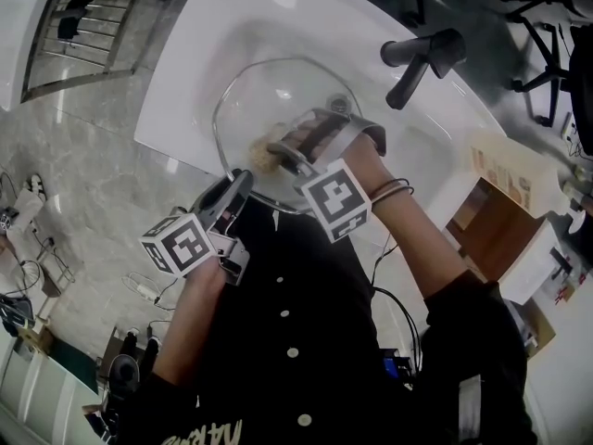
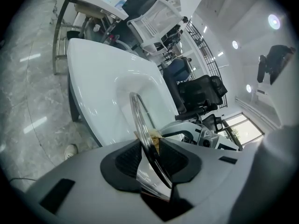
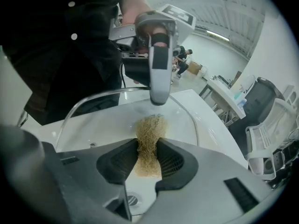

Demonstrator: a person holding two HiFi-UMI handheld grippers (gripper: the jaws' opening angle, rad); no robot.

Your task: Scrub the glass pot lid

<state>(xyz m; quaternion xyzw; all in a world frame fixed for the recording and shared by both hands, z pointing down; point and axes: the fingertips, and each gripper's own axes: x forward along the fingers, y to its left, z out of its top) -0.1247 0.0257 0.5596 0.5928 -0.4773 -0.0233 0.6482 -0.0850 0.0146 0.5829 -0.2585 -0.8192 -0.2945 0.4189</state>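
Head view: glass lid (image 1: 278, 95) over sink (image 1: 199, 58); scrubber (image 1: 262, 158) touching

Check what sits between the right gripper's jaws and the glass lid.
A tan fibrous scrub pad, pinched in the right gripper, its far end seemingly against the glass lid. The right gripper view shows it best.

The clear, round, metal-rimmed glass pot lid (image 1: 278, 95) stood tilted on edge over the white sink (image 1: 208, 35), held by its near rim, with a tan, fibrous scrub pad (image 1: 262, 154) lying against its near-left glass face.
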